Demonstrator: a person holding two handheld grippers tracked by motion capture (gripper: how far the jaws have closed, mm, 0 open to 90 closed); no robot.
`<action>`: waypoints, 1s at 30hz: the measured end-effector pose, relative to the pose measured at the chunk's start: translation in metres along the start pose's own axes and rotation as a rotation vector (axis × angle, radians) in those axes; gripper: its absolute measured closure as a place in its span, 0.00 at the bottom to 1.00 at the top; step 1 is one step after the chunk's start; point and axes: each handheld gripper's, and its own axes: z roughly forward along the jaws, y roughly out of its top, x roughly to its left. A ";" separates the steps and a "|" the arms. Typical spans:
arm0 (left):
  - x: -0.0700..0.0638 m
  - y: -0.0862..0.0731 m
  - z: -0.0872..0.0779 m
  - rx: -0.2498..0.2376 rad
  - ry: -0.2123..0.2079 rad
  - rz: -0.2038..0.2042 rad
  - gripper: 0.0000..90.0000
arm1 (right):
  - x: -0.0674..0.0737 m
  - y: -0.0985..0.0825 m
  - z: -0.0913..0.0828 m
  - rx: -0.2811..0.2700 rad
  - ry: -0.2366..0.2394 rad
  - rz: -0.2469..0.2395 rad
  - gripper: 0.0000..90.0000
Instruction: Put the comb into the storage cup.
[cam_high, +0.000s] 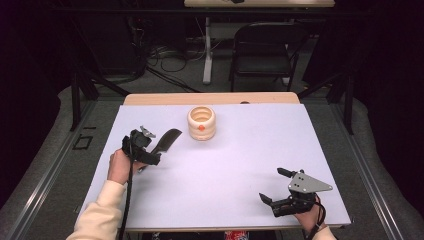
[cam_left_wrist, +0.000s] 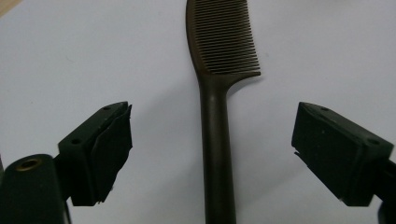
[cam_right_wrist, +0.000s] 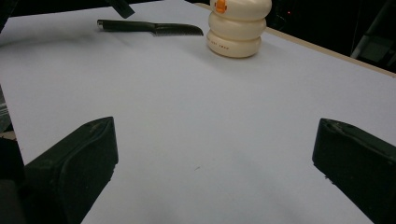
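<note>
Dark brown plastic comb (cam_left_wrist: 219, 116) lies flat on the white table sheet (cam_high: 225, 165), handle toward the left gripper (cam_left_wrist: 212, 149), teeth end at 12 o'clock. Jaws stand wide, straddling the handle without touching. Right gripper (cam_high: 280, 186) is well apart, also wide.

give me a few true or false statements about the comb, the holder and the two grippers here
1. The comb lies flat on the table. True.
2. The left gripper is clamped on the comb's handle. False: the handle runs between the jaws, but both pads stand clear of it.
3. The cream ringed holder has an orange mark on its side. True.
4. The comb is standing inside the holder. False: it lies on the table apart from the holder.
5. The right gripper holds the holder. False: its jaws are open with nothing in them, near the table's front edge.
</note>
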 end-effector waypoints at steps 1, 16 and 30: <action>0.000 0.000 0.000 0.000 0.000 0.000 0.16 | 0.000 0.000 0.000 0.000 0.000 0.000 0.00; 0.010 0.013 0.019 0.169 -0.064 0.021 0.45 | 0.000 0.000 0.000 0.008 0.001 -0.003 0.00; 0.017 0.028 0.033 0.262 -0.110 0.030 0.64 | 0.000 -0.001 0.001 0.016 0.005 0.002 0.00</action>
